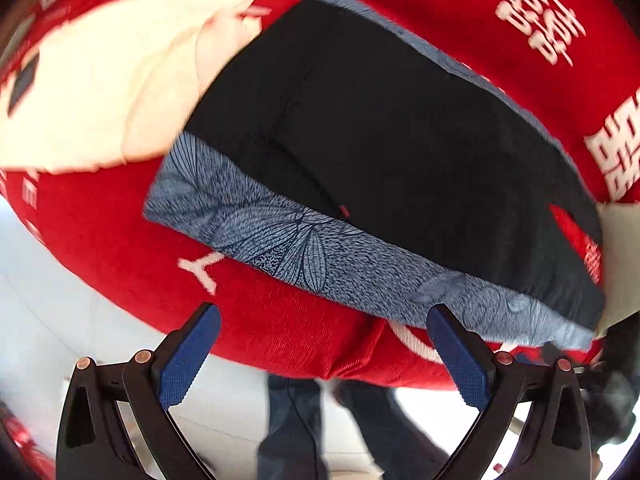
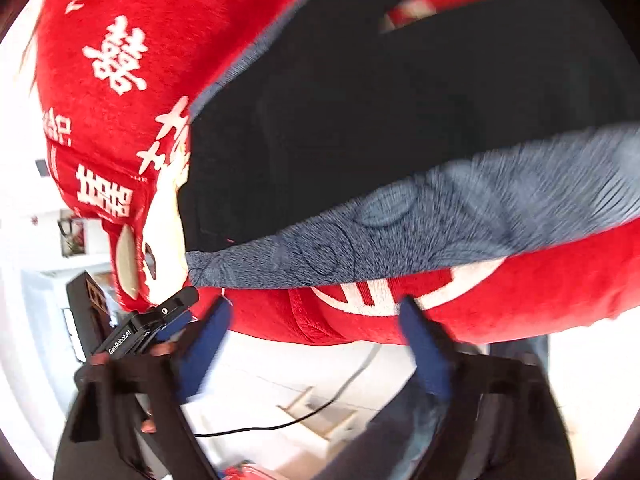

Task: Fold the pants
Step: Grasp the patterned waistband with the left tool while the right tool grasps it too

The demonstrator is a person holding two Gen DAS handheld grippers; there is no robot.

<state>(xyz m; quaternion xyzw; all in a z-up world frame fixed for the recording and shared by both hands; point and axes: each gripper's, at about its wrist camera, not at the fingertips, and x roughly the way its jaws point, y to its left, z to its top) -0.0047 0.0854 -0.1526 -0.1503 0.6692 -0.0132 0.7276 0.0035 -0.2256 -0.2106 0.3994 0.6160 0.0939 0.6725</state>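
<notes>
blanket (image 1: 280, 320): red plush, covered in white characters and letters, spread under everything
cream patch (image 1: 100, 92): printed on the blanket, seen at 10 o'clock in the left view
cable (image 2: 280, 424): thin, black, laid on the pale floor (image 2: 280, 376) at 6 o'clock

Open floor (image 1: 60, 280) beside red blanket (image 1: 280, 320).

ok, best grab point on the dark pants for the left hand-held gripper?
Probably the near edge of the dark pants, where they overlap the blue-grey patterned cloth. Come from the near side with the open left hand-held gripper: the pants lie flat, so only an edge offers purchase.
</notes>
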